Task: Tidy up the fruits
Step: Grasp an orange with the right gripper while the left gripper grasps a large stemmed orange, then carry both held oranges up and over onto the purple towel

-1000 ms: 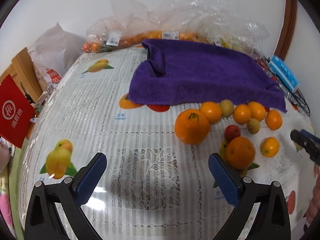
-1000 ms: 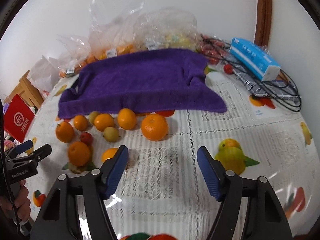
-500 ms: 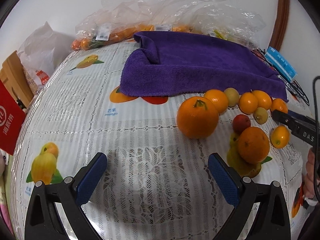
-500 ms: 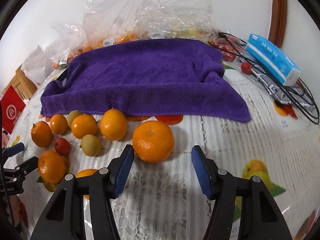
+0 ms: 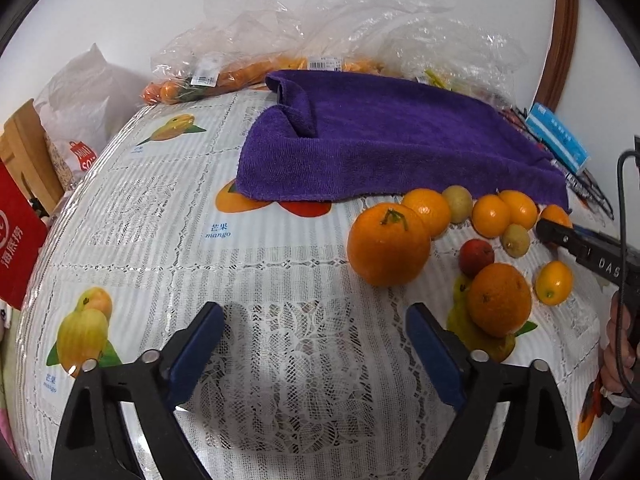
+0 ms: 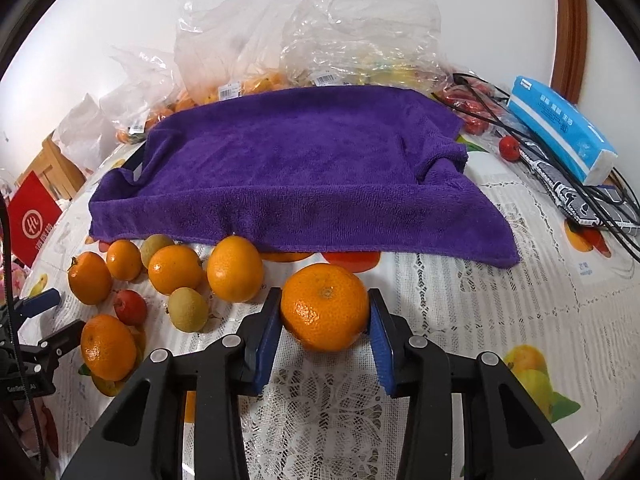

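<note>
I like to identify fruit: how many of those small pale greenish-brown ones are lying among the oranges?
2. One pale fruit lies by the purple towel's front edge; the other sits nearer, right of the small red fruit. The bags may hide more.

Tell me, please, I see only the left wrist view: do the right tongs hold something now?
Observer: Yes. The right wrist view shows the right tongs closed on a big orange, with one pad touching each side.
Operator: Is it lifted?
Observer: It seems not. Its underside looks to rest on the tablecloth.
Operator: What lies beside the blue tissue box?
Observer: A small red fruit lies just left of the tissue box.
</note>
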{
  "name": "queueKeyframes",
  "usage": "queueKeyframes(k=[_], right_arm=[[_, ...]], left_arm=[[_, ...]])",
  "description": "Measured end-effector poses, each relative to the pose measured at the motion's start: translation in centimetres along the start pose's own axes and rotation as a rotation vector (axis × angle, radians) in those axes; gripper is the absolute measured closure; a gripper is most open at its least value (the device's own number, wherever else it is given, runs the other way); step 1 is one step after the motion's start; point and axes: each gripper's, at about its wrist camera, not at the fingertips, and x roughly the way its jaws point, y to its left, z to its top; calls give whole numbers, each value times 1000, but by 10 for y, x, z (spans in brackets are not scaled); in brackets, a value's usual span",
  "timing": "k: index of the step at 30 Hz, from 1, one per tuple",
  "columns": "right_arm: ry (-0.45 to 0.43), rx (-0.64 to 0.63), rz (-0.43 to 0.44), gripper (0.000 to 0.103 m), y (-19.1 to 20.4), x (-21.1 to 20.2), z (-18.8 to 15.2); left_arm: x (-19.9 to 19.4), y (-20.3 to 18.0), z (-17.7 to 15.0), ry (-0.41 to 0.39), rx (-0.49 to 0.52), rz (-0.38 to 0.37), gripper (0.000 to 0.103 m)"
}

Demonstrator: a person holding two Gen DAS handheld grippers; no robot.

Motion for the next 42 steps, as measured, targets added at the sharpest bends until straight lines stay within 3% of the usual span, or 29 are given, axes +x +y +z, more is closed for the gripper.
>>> queueKeyframes(k=[4, 20, 22, 24, 26, 29, 38, 42], right_arm=[[-13, 6, -9, 62, -3, -8, -2], [-49, 41, -37, 62, -21, -50, -21], [-44, 44, -38, 62, -23, -51, -24], [-39, 45, -43, 62, -25, -50, -27], [-33, 48, -46, 62, -27, -50, -29], [-29, 57, -42, 62, -30, -48, -33], [-19, 88, -28, 62, -29, -50, -36], [-39, 103, -26, 62, -29, -61, -32]], left_arm=[[0, 1, 2, -9, -14, -40, 13], [20, -21, 23, -7, 13, -61, 14], [21, -24, 25, -14, 17, -47, 25], [22, -28, 26, -20, 30, -33, 50], [20, -32, 26, -26, 52, -58, 61], [18, -36, 23, -29, 63, -39, 61], [5, -21, 20, -4, -36, -92, 61], [-10, -19, 23, -35, -50, -89, 61]])
